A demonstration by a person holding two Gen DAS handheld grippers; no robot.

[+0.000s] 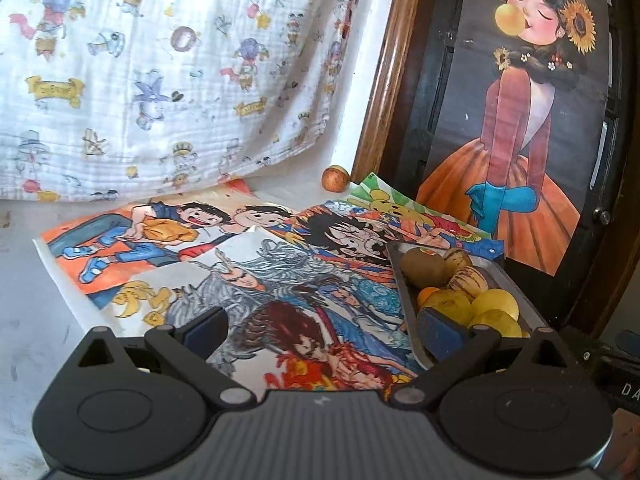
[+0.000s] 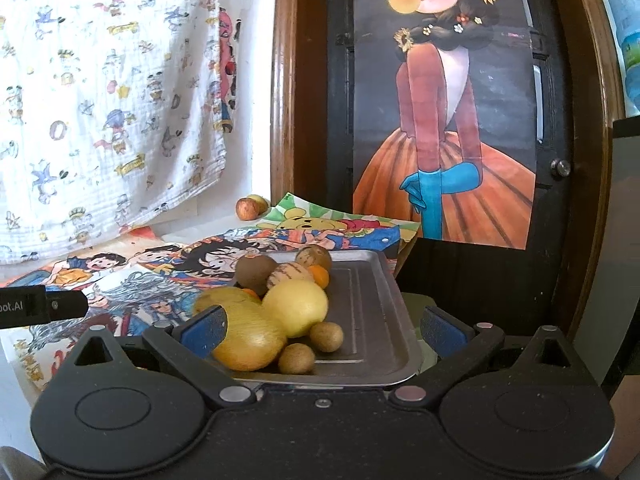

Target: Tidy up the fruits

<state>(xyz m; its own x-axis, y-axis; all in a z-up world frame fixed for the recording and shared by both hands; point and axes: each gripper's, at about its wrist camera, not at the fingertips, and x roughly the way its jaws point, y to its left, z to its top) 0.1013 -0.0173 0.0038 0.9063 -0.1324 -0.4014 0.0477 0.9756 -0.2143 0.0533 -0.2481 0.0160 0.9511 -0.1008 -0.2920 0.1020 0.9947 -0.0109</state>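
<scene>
At upper centre of both views, 1 stray fruit (image 1: 335,178) lies against the wall, far beyond the left gripper (image 1: 320,330), jaws apart and empty; the right gripper (image 2: 320,330), also apart, hovers over the fruit-filled tray (image 2: 372,300).

Metal tray (image 2: 372,312) sits lengthwise at the right, fruit heaped along its left side. Near end: two big yellow fruits (image 2: 294,308) touching, two small brown balls (image 2: 326,336) just beside them. Farther back, a brown kiwi (image 2: 254,274), two striped melons (image 2: 290,274) and a small orange (image 2: 320,275). Well apart, far by the wall, loose reddish fruit (image 2: 248,208) on the table.
</scene>
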